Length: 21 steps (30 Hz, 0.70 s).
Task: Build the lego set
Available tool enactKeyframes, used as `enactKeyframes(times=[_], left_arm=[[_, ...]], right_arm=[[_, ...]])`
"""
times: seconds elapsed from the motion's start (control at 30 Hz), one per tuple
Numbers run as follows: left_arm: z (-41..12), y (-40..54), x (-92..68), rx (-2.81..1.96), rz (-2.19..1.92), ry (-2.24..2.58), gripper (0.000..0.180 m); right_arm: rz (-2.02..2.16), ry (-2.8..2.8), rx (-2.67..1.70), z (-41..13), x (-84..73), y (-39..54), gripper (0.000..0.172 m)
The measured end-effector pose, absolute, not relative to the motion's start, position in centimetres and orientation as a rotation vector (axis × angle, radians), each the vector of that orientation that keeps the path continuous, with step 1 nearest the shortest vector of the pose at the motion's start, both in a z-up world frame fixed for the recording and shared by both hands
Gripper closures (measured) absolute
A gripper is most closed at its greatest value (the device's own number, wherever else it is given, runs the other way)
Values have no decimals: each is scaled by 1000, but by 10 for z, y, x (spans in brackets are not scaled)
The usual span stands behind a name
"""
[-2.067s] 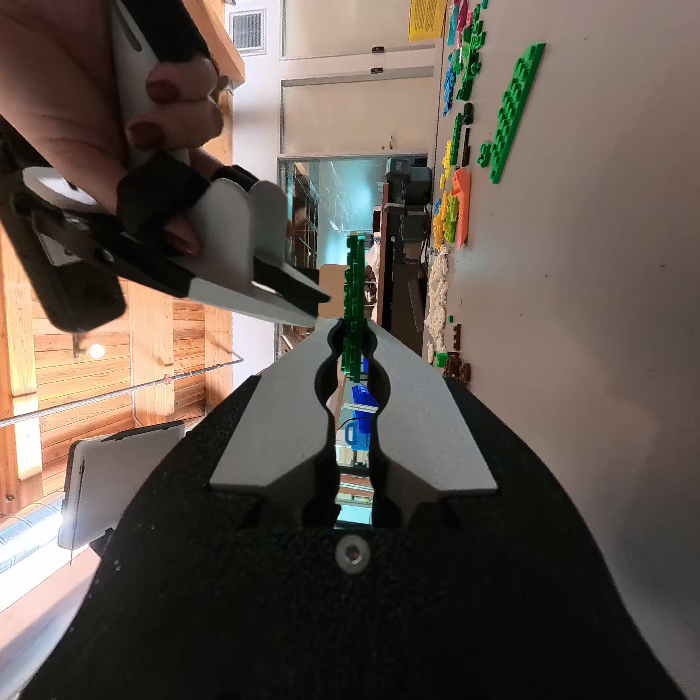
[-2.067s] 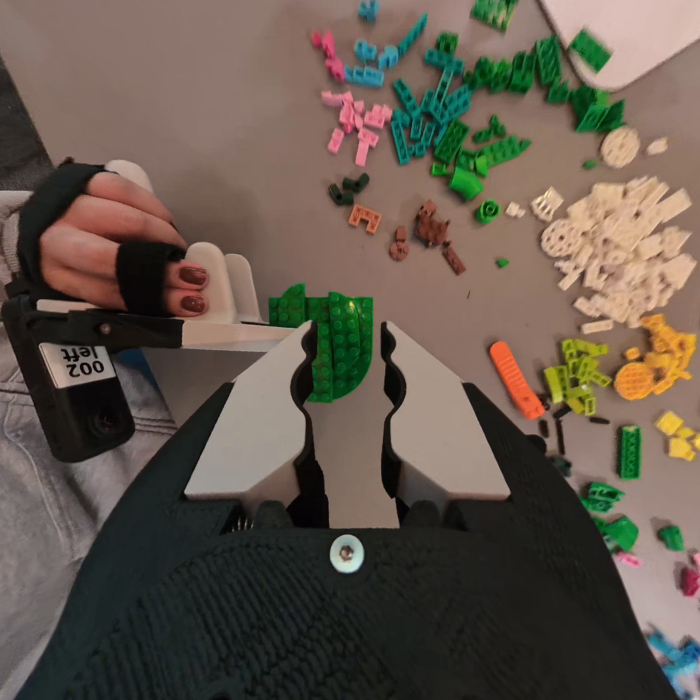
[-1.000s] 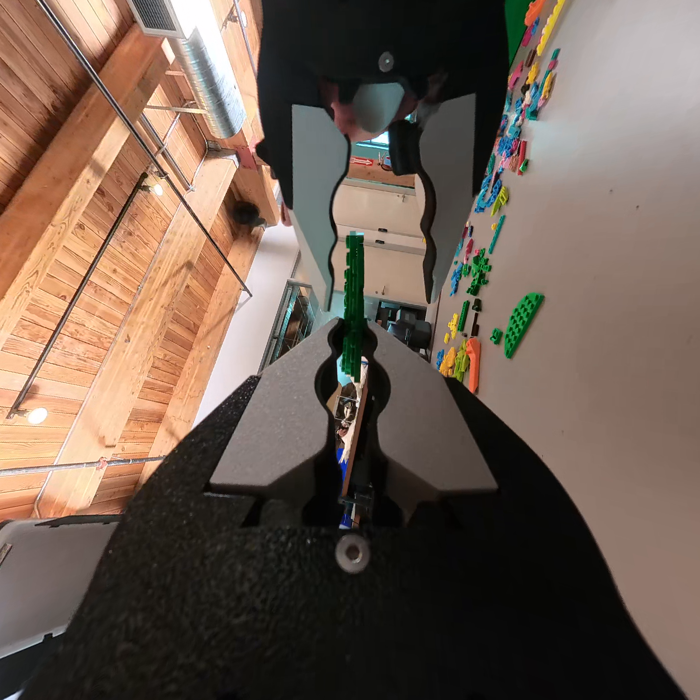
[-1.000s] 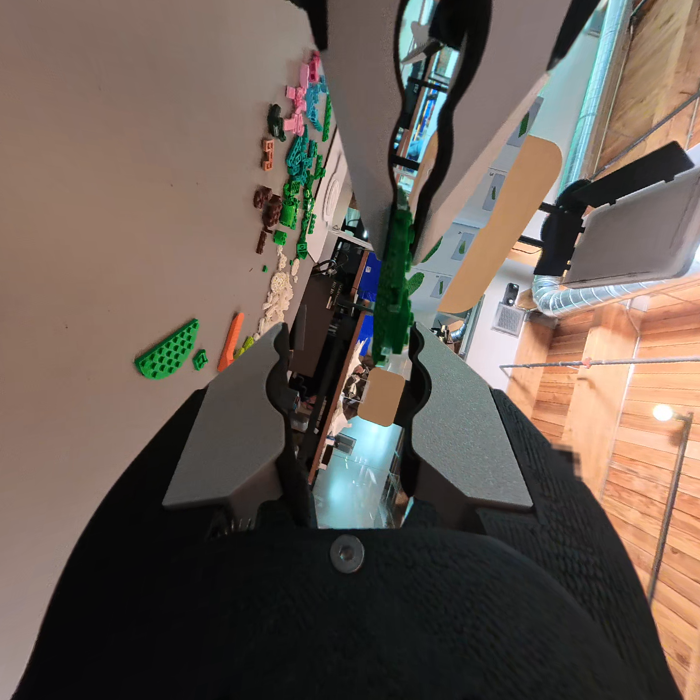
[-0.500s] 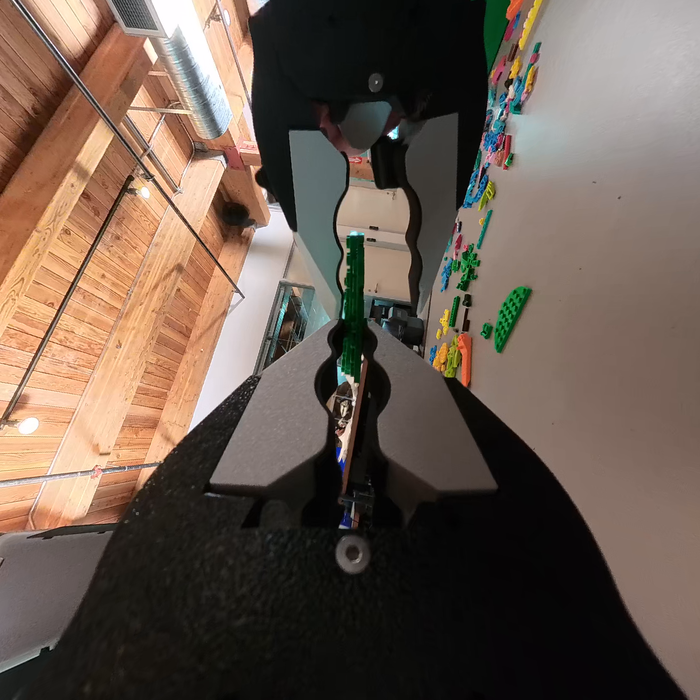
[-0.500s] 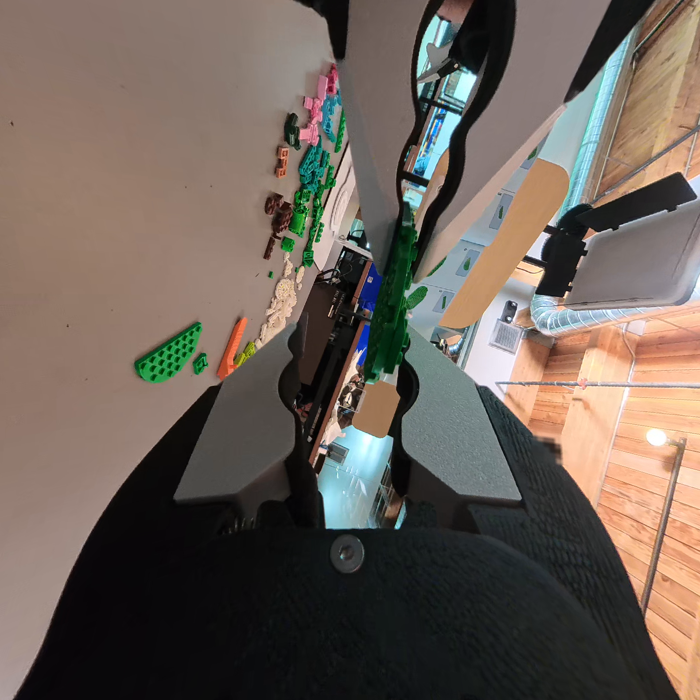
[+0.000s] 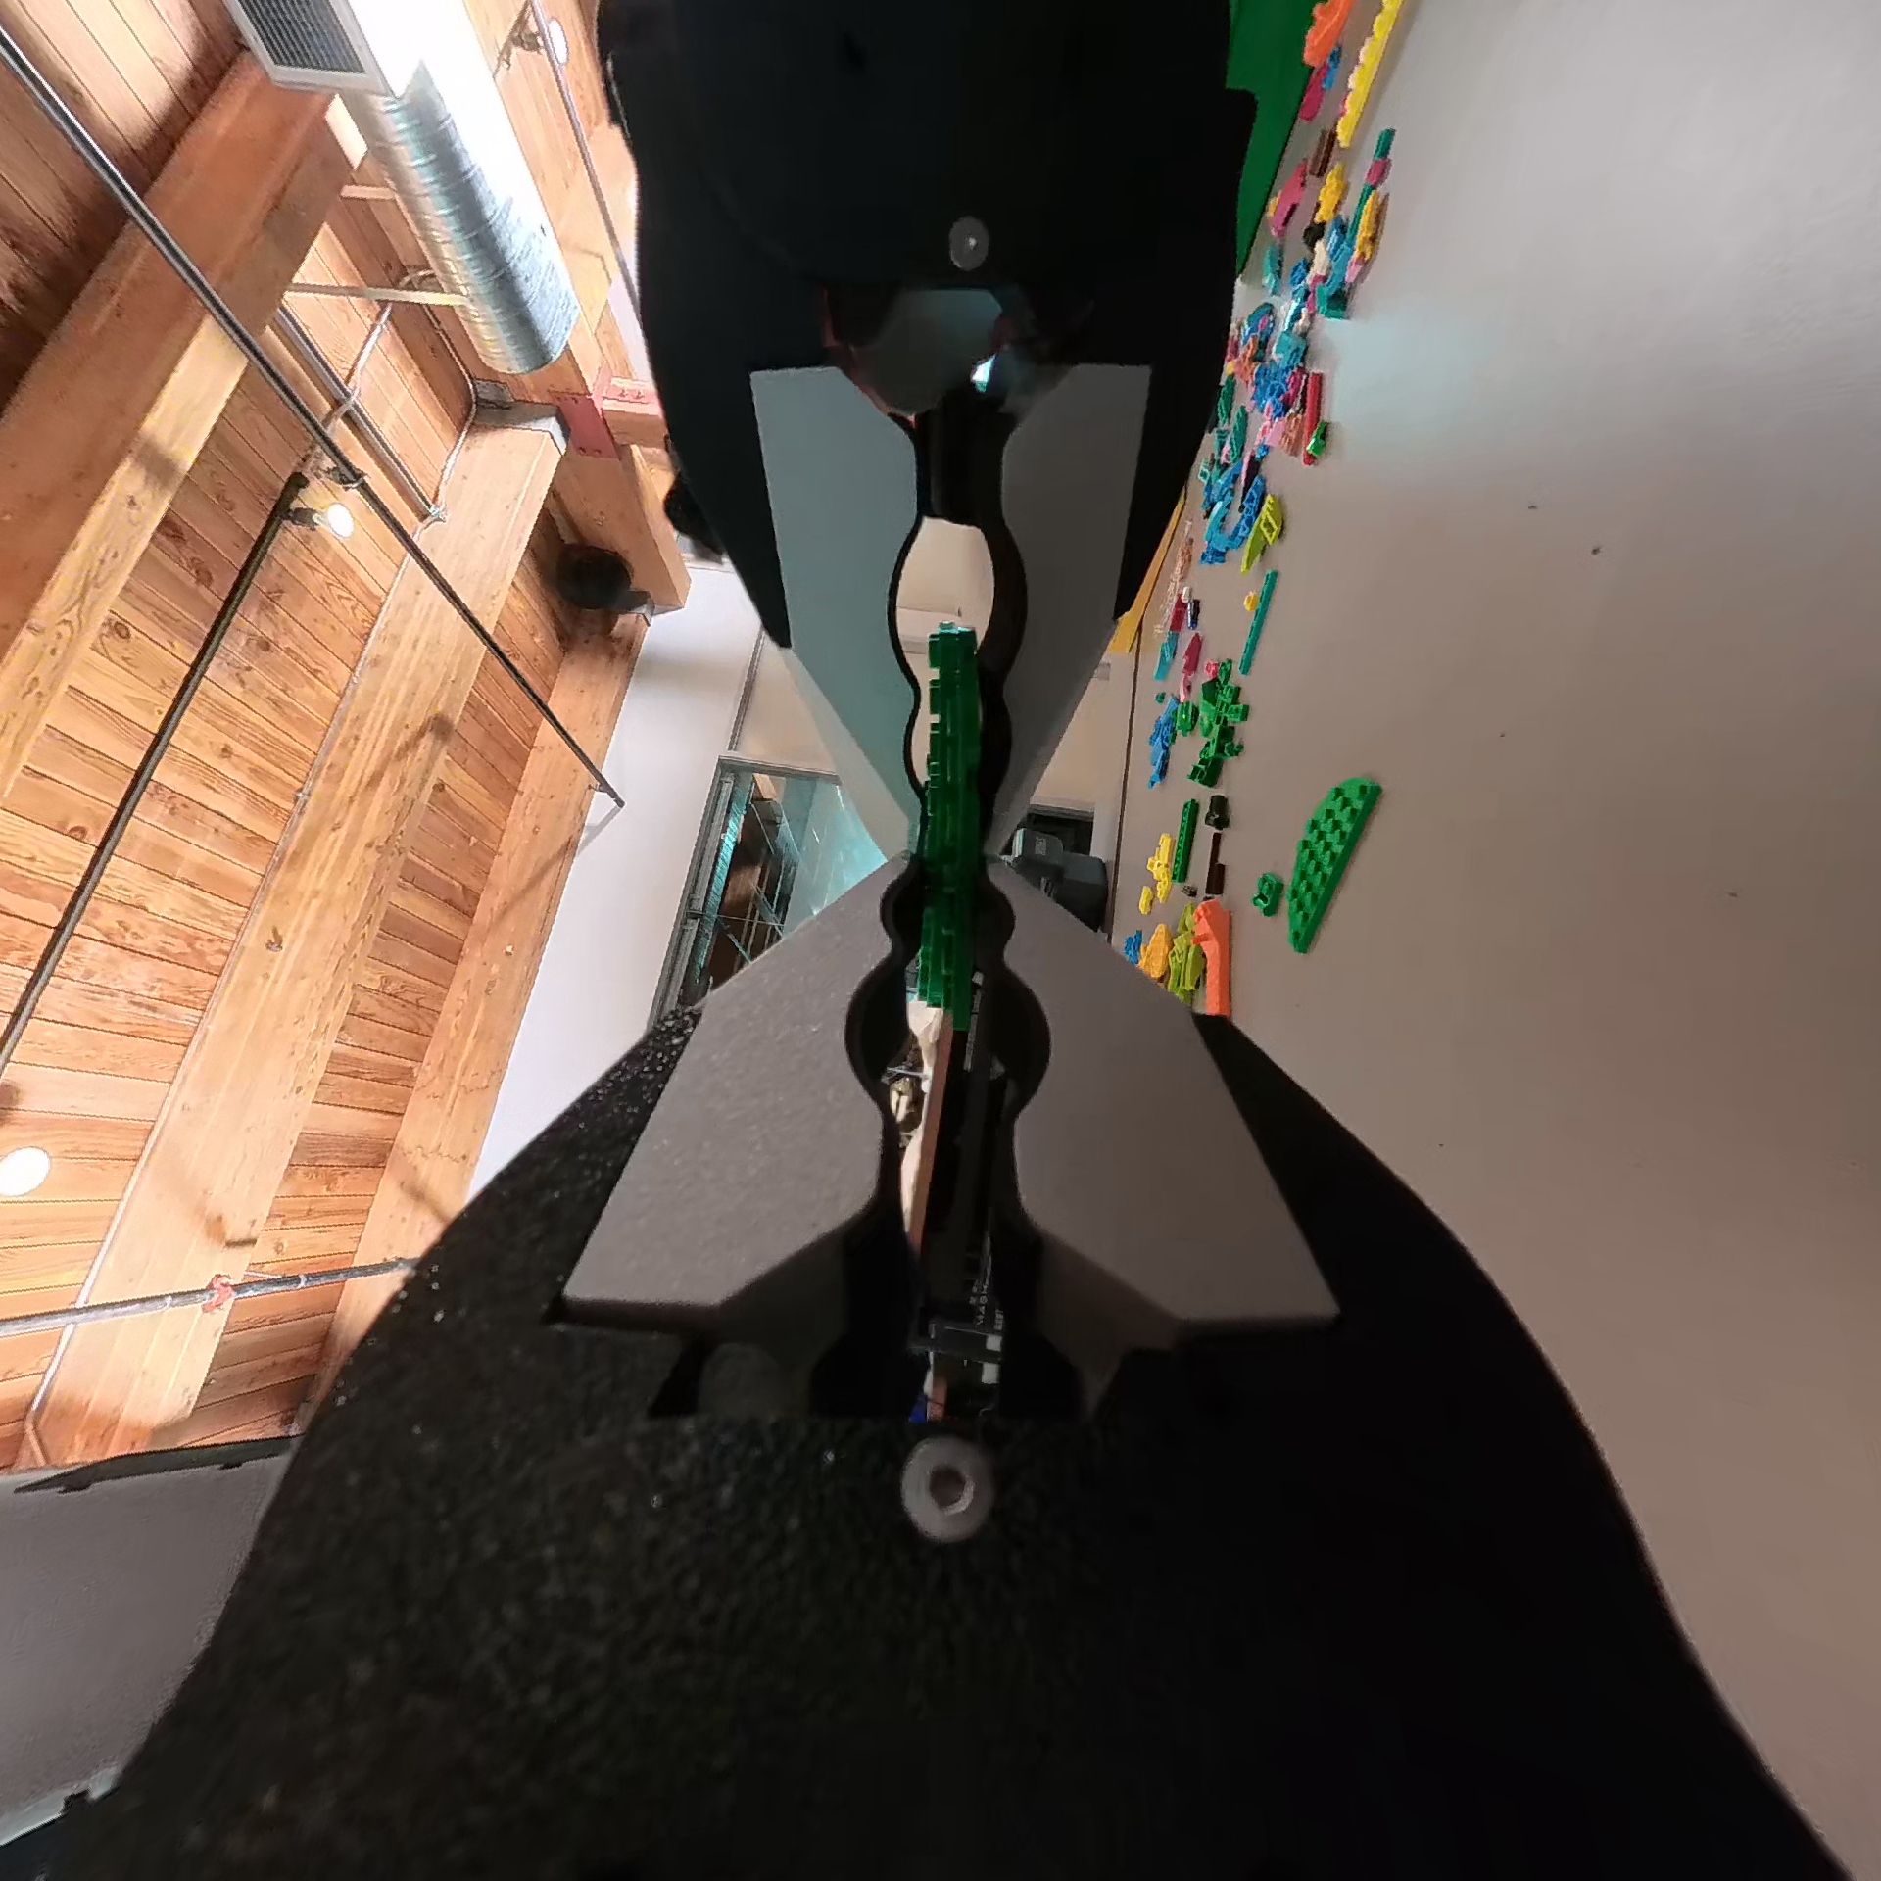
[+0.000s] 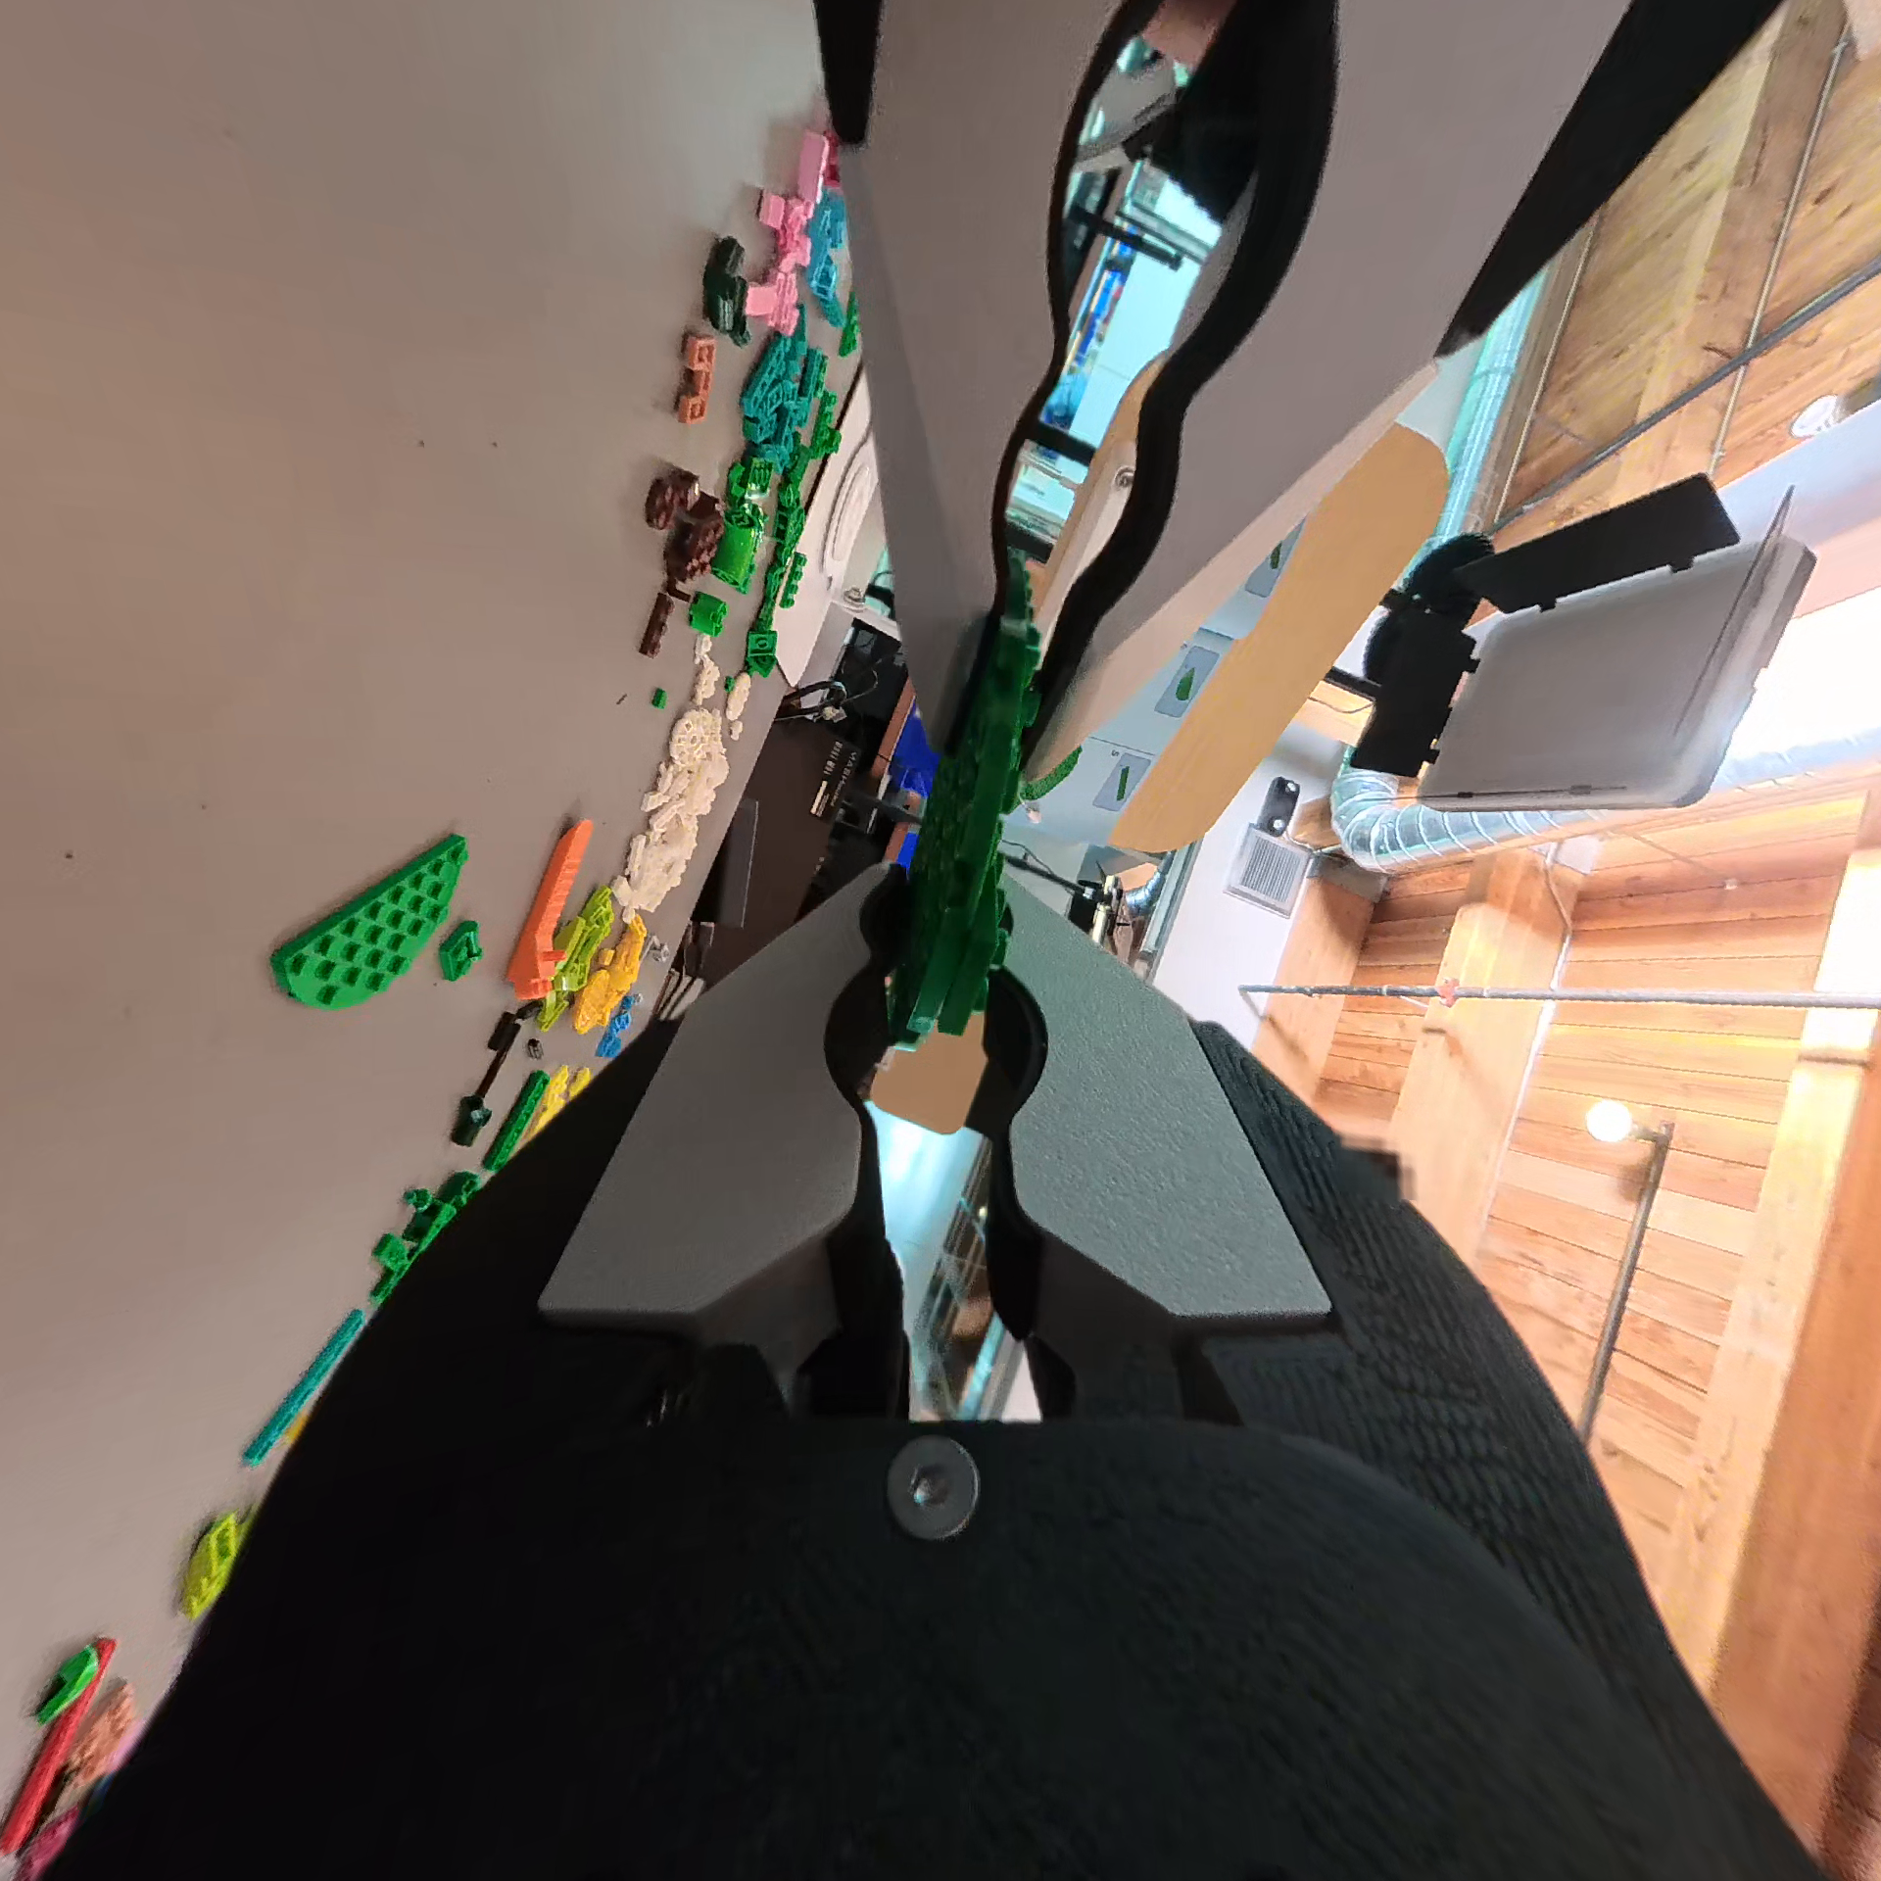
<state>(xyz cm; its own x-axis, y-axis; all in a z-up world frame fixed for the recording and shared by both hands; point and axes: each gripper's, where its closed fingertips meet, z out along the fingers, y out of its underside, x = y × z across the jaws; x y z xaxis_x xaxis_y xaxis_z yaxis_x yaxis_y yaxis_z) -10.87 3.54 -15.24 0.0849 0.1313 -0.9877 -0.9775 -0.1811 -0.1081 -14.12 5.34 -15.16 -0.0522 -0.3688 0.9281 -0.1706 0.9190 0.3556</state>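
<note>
A flat assembly of green brick plates [image 7: 952, 814] is held edge-on in the air beside the grey table. My left gripper [image 7: 949, 896] is shut on its near end. My right gripper [image 8: 952, 916] faces it from the other side and is shut on the other end of the same green assembly [image 8: 962, 865]. In the left wrist view the right gripper's fingers [image 7: 1059, 631] press on the far end of the plates. In the right wrist view the left gripper's fingers [image 8: 936, 509] come down from the top onto the plates.
The grey table [image 7: 1629, 1018] carries a loose green half-round plate [image 7: 1328, 860], an orange piece [image 7: 1211, 957] and piles of yellow, blue, pink, white and green bricks [image 7: 1262, 387]. The same half-round plate [image 8: 372, 926] shows in the right wrist view. Wooden ceiling beams and ducts lie behind. The grippers are tip to tip, or close to it.
My right gripper's fingers have closed from wide open onto the far end of the green plate assembly. My left gripper kept its hold throughout.
</note>
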Motion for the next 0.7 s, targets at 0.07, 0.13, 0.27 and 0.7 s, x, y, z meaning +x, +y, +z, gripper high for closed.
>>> enactKeyframes(times=[0.07, 0.13, 0.27, 0.7], left_arm=[[-149, 35, -108, -1290, 1311, 932, 175], [-149, 35, -108, -1294, 1306, 930, 175], [-156, 38, -108, -1318, 1300, 952, 175], [-155, 32, -103, -1378, 941, 855, 176]], right_arm=[[-150, -1631, 407, -148, -140, 53, 163], [-176, -1629, 429, -147, -140, 53, 164], [-199, -1673, 442, -155, -140, 56, 164], [164, -1907, 197, -165, -133, 45, 144]])
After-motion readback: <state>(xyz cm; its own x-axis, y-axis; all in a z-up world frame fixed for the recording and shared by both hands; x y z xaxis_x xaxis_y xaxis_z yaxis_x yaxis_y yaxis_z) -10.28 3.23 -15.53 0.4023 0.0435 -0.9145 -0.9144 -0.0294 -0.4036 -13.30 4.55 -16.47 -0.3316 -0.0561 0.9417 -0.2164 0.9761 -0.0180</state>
